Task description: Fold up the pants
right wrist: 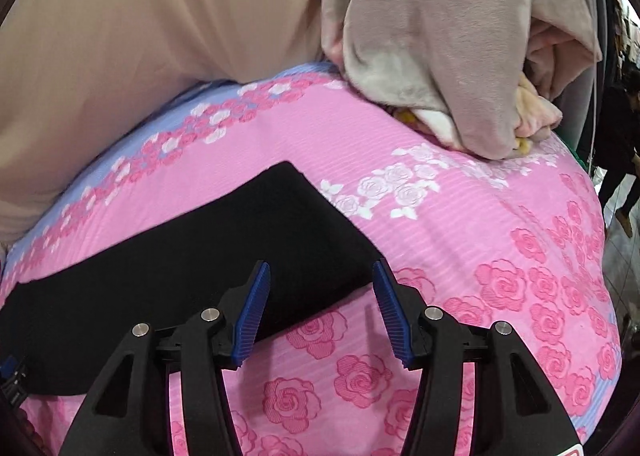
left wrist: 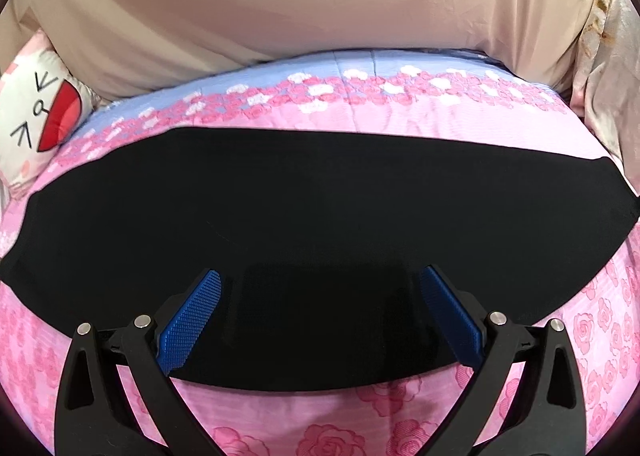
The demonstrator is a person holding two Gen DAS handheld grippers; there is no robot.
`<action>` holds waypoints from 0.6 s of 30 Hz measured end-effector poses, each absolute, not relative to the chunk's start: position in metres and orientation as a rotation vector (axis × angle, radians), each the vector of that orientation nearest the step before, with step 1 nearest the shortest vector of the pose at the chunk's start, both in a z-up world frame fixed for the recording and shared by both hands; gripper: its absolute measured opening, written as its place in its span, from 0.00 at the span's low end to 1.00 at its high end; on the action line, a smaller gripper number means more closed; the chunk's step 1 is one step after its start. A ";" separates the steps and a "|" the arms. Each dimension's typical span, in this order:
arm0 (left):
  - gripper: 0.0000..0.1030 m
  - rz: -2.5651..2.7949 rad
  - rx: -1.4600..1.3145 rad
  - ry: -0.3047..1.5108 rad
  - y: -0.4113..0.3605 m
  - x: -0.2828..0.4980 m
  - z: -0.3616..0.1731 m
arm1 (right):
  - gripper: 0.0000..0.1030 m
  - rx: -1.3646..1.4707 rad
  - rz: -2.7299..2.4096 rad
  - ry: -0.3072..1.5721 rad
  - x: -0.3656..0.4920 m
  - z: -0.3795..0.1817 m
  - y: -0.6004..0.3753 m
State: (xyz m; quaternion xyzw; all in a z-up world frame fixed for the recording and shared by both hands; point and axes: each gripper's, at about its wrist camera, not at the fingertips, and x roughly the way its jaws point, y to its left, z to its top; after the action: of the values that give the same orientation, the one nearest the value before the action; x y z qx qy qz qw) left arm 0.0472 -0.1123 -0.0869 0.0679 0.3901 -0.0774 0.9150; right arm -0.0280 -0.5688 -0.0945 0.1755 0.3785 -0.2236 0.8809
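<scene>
Black pants (left wrist: pixel 248 215) lie flat on the bed (left wrist: pixel 400 115); both grippers' jaws spread, empty. Pinch the near hem evenly, then fold away.

left black plastic tongs (left wrist: pixel 320 276): two angular linkage arms with triangular cutouts, silver round pivot pins, blue cross-hatched textured pads (left wrist: pixel 192 320). right black plastic tongs (right wrist: pixel 320 270): same build, blue ribbed pads (right wrist: pixel 252 316), red-white label at lower corner.

The black pants (right wrist: pixel 160 268) are running off the right wrist view's left edge, and a cartoon pillow (left wrist: pixel 36 115) is getting cropped at the left wrist view's rim.
</scene>
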 end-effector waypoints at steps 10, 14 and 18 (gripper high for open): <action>0.95 -0.161 0.095 0.806 -0.107 0.048 -0.087 | 0.07 0.379 -0.472 0.818 -0.021 -0.101 -0.592; 0.95 -0.188 0.098 0.848 -0.110 0.053 -0.093 | 0.22 0.350 -0.467 0.799 -0.021 -0.092 -0.584; 0.95 -0.210 0.082 0.856 -0.109 0.054 -0.095 | 0.64 0.382 -0.520 0.752 -0.025 -0.086 -0.593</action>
State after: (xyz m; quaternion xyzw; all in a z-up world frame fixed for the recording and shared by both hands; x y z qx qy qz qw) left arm 0.0535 -0.1092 -0.0947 0.0398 0.4143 -0.1016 0.9036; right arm -0.0247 -0.5928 -0.0856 0.1835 0.3610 -0.2493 0.8797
